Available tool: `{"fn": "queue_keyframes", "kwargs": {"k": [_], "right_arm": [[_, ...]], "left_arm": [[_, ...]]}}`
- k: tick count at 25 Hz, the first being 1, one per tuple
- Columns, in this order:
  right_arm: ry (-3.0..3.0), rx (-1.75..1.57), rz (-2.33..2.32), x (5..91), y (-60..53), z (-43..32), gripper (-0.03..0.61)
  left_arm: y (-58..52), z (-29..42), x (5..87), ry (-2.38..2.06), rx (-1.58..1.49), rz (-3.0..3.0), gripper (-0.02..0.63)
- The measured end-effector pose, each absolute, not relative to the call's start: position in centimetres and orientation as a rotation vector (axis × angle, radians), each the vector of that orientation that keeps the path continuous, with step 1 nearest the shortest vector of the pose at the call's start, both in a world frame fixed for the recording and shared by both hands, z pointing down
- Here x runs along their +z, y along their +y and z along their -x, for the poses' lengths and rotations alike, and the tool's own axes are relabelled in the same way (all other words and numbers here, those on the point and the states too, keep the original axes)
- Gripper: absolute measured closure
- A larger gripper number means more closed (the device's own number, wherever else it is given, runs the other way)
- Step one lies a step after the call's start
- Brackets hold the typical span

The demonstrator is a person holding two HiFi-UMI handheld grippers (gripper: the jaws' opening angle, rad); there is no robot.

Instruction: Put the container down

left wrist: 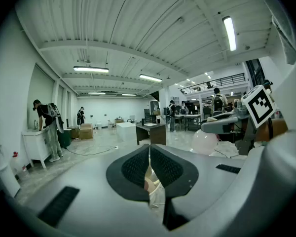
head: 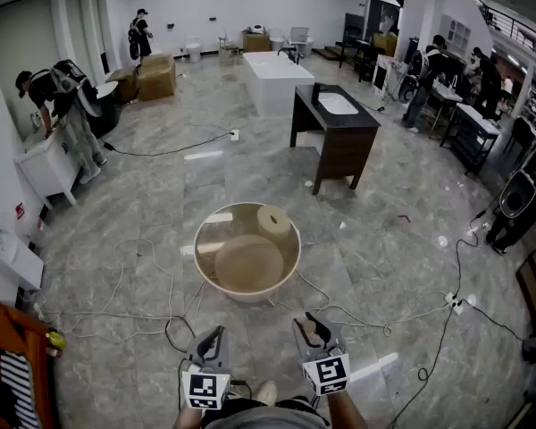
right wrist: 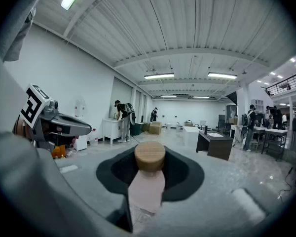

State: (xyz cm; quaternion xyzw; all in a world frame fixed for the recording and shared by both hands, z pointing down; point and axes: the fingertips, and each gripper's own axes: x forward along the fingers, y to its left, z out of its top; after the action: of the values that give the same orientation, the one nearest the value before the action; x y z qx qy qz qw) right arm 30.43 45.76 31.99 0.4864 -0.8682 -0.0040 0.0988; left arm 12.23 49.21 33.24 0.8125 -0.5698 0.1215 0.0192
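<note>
**Fig. Container in hand above the floor, not yet set down**

The fingers (right wrist: 119, 174) of the right gripper (head: 313, 329) are clenched on the container (right wrist: 147, 189), a small pink cylinder whose wooden cap (right wrist: 149, 155) stands up between them. The fingers (left wrist: 135, 167) of the left gripper (head: 210, 340) are pressed together with nothing between them, and this gripper carries no load. Both grippers are held close in front of the person and point slightly downward.

Ahead of them, well apart from the fingers, a wide round basin (head: 247, 295) sits on the marbled floor (head: 384, 239). A second wood-topped cylinder (head: 273, 222) stands inside it against the far rim. Loose cables (head: 116, 315) trail over the floor around and before the basin.

Progress, as judged from here: the container is secured in the right gripper but touches no surface. The whole set-down remains, that is, carrying it to a resting place, lowering it upright, and releasing the fingers. The pictures do not show whether the basin or the bare floor is the intended spot.
</note>
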Motion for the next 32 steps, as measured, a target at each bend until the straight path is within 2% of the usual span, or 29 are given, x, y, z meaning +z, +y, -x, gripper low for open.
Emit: {"fn": "queue_keyframes", "kwargs": {"k": [19,32], "right_arm": [[-2.622,-0.024,-1.388,31.1,45.7,-29.9,0.457],[-2.620,-0.004,-1.377,32.1,39.9,-27.0,0.457]], "left_arm": [[49.6,-11.9,32.2,-1.833,0.380,-2.492,0.588],[44.2,-9.0,32.9,-1.840,0.410,-2.473,0.588]]}}
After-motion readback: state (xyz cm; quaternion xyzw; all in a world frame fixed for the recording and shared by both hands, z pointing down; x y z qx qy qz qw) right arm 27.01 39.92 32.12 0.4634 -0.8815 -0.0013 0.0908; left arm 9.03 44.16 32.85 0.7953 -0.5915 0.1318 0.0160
